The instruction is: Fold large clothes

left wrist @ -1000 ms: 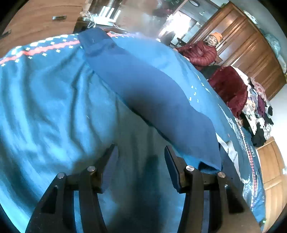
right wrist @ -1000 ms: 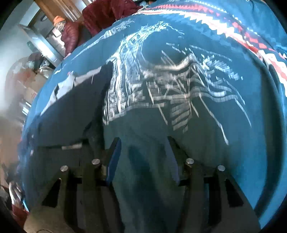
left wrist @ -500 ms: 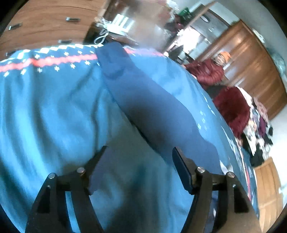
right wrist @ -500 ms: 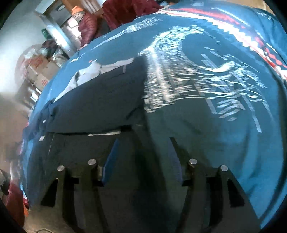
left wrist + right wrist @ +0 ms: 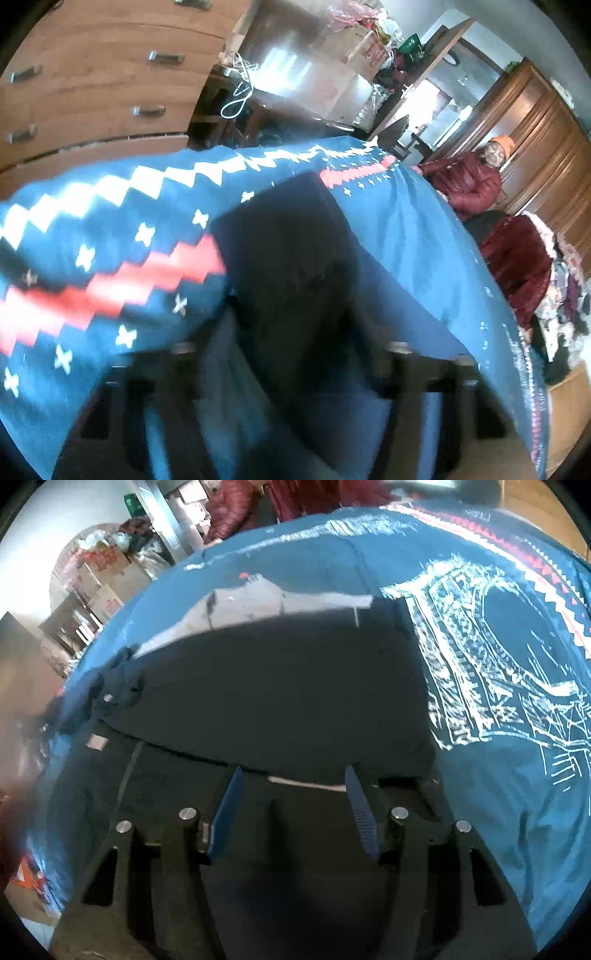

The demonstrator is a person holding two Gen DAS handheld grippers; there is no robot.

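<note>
Lying spread over a blue patterned cloth, the dark garment filled the middle of the right wrist view, with a pale grey band along its far edge towards 12 o'clock. The right gripper hovered at 6 o'clock with its blue-padded fingers spread wide, nothing between them, their tips just over the garment's near hem. A white line drawing on the cloth sat at 3 o'clock.

In the left wrist view the frame was heavily blurred. A dark blue length of the garment ran from the centre down towards 6 o'clock, lying across the cloth's red and white zigzag border. The left gripper showed only as smeared dark shapes low in the frame; whether it was gripping the fabric or parted I could not tell. A wooden chest of drawers stood at 10 o'clock, and a seated person in a dark red jacket at 2 o'clock.
</note>
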